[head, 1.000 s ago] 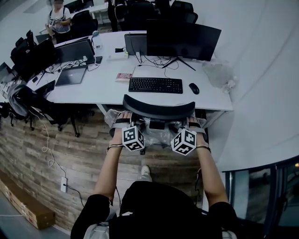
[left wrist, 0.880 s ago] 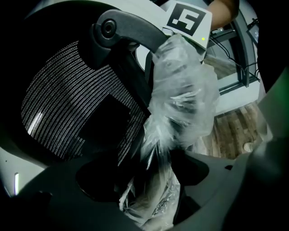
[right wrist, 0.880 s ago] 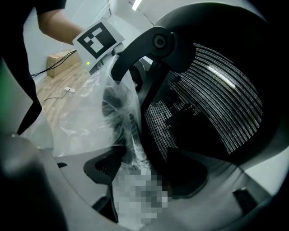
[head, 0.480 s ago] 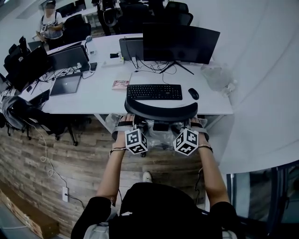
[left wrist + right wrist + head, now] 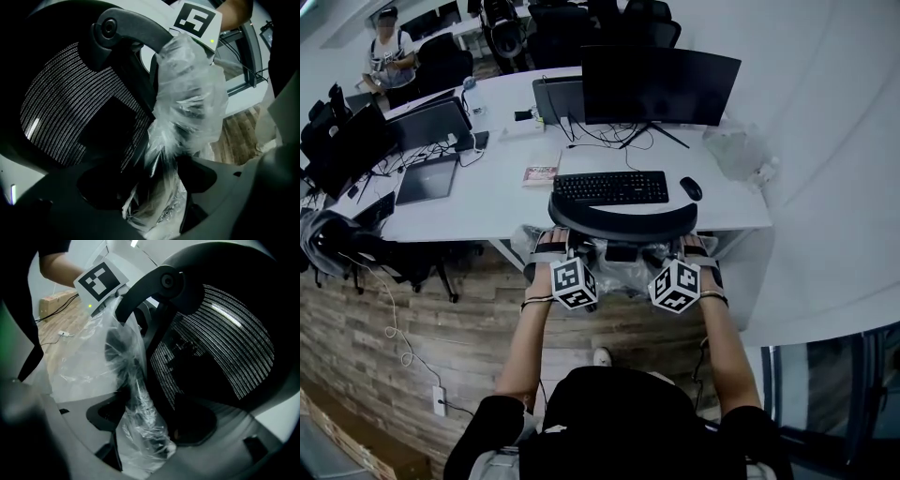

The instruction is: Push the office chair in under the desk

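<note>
Open-plan office with a wood-plank floor (image 5: pixel 441 319) and a long white worktop (image 5: pixel 497 202) that carries a dark monitor (image 5: pixel 659 84), a black keyboard (image 5: pixel 611 187), a mouse (image 5: pixel 691 188) and an open laptop (image 5: pixel 427 178). Another person (image 5: pixel 389 56) stands at the far left end.

The office chair (image 5: pixel 623 220) stands in front of the worktop, facing it. From above, the curved top of its mesh backrest overlaps the worktop's front edge, just in front of the keyboard, and the seat is hidden below.

Both of the person's arms reach forward, nearly parallel and close to straight, 1 on each side of the backrest. The left forearm (image 5: pixel 525 328) and right forearm (image 5: pixel 722 337) each end at a marker cube, with the wrists level.

The left tool (image 5: pixel 154 206) is closed on the left armrest (image 5: pixel 187 108), which is wrapped in crinkled clear plastic; the plastic bunches between its 2 jaws, with the black mesh just to the side. The right tool (image 5: pixel 140 441) likewise pinches the right armrest (image 5: pixel 133 380), also wrapped in plastic, beside the backrest's frame arm. Each gripper view shows the other tool's marker cube beyond the chair.
</note>
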{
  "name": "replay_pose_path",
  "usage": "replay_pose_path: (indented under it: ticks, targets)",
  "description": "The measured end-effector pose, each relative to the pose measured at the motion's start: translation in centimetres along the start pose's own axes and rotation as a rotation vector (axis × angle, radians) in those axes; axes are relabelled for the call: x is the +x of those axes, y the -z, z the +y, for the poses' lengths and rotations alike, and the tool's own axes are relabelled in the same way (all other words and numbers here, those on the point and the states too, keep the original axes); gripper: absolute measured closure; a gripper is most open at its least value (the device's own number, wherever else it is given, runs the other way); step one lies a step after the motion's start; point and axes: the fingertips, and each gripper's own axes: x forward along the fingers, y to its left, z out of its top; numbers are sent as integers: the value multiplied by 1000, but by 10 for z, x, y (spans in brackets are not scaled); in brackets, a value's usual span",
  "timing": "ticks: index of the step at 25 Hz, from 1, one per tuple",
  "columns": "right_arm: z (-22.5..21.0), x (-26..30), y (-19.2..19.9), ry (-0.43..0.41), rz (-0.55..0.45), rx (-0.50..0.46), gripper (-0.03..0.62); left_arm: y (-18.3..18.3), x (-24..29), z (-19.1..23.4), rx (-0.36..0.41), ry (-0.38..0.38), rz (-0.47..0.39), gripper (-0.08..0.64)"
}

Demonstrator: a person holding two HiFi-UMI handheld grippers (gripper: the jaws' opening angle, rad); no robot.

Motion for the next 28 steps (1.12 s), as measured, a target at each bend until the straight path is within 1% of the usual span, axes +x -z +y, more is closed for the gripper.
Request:
replay_pose_path:
  ticks: [5,8,16,28]
  targets:
    - [-6,11,-3,15,2,5,281,6,10,10,10,1,2,178]
    - [-14,14,1,13,14,-1,279,0,13,12,-1,-7,-24,178]
    - [-27,19,12,-1,18,-23,278,-11,22,15,-21,-12,-31,178]
    - [-40,29,28,-24,-18,-55,276,-21,37,15,-51,-35,15,178]
